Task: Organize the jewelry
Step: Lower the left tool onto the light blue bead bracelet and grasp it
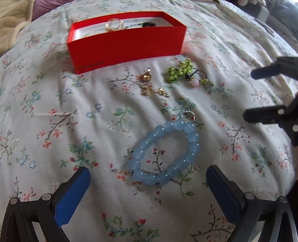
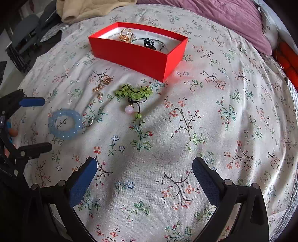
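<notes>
A red box (image 1: 126, 47) with a white inside stands on the floral bedsheet; it holds gold rings (image 2: 125, 35) and a dark beaded piece (image 2: 149, 43). A pale blue bead bracelet (image 1: 163, 151) lies just ahead of my open, empty left gripper (image 1: 148, 178). Gold trinkets (image 1: 149, 83) and a green bead bracelet with a pink bead (image 1: 183, 73) lie between it and the box. My right gripper (image 2: 144, 171) is open and empty over bare sheet; it shows at the right edge of the left wrist view (image 1: 249, 95). The green bracelet (image 2: 133, 94) and the blue bracelet (image 2: 65, 126) lie ahead to its left.
The floral bedsheet (image 2: 204, 111) is soft and wrinkled. A purple quilt (image 2: 223, 16) and a beige blanket (image 2: 89, 9) lie at the far edge. An orange item (image 2: 286, 59) sits at the right edge. Dark furniture (image 2: 28, 37) stands beyond the bed's left side.
</notes>
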Motion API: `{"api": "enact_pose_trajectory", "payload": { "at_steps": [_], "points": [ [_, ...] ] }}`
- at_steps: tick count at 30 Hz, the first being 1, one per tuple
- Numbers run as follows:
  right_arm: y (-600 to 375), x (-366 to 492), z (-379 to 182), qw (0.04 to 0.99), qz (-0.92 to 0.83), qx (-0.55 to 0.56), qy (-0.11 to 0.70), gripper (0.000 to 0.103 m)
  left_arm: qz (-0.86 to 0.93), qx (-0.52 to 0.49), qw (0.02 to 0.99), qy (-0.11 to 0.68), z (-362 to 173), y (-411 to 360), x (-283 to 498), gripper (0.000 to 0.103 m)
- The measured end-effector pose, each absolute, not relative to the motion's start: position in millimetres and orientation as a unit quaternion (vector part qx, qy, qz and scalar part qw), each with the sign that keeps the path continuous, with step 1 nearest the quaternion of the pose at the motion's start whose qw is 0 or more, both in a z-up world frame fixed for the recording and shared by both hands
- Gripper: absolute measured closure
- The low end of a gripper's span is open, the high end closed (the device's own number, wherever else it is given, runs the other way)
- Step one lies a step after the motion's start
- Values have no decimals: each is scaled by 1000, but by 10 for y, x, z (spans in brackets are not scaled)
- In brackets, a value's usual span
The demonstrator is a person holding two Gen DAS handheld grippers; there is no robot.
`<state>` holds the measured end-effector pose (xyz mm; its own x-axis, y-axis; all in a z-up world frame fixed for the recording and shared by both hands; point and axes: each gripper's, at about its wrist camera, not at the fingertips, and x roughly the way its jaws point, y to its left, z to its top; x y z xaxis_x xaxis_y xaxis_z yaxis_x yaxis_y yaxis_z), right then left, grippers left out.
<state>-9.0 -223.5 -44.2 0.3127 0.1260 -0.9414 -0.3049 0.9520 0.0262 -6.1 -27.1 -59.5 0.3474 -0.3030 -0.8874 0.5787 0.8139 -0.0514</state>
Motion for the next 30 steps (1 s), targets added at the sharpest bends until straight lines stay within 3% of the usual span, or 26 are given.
{"api": "enact_pose_trajectory", "payload": {
  "at_steps": [11, 16, 24, 26, 30],
  "points": [
    [-2365, 23, -493, 801, 119, -48, 585, 0, -281, 162, 791, 519, -748, -418, 50, 10],
    [-2373, 56, -504, 800, 116, -41, 587, 0, -287, 162, 792, 513, -710, -441, 51, 28],
    [-2334, 154, -522, 798, 115, -24, 591, 0, -307, 158, 789, 508, -649, -474, -13, 74],
    [-2320, 176, -526, 798, 114, -21, 592, 0, -308, 154, 790, 508, -644, -475, -20, 80],
    [-2297, 250, -529, 797, 111, -5, 593, 0, -299, 146, 794, 508, -627, -474, -37, 80]
  ]
}}
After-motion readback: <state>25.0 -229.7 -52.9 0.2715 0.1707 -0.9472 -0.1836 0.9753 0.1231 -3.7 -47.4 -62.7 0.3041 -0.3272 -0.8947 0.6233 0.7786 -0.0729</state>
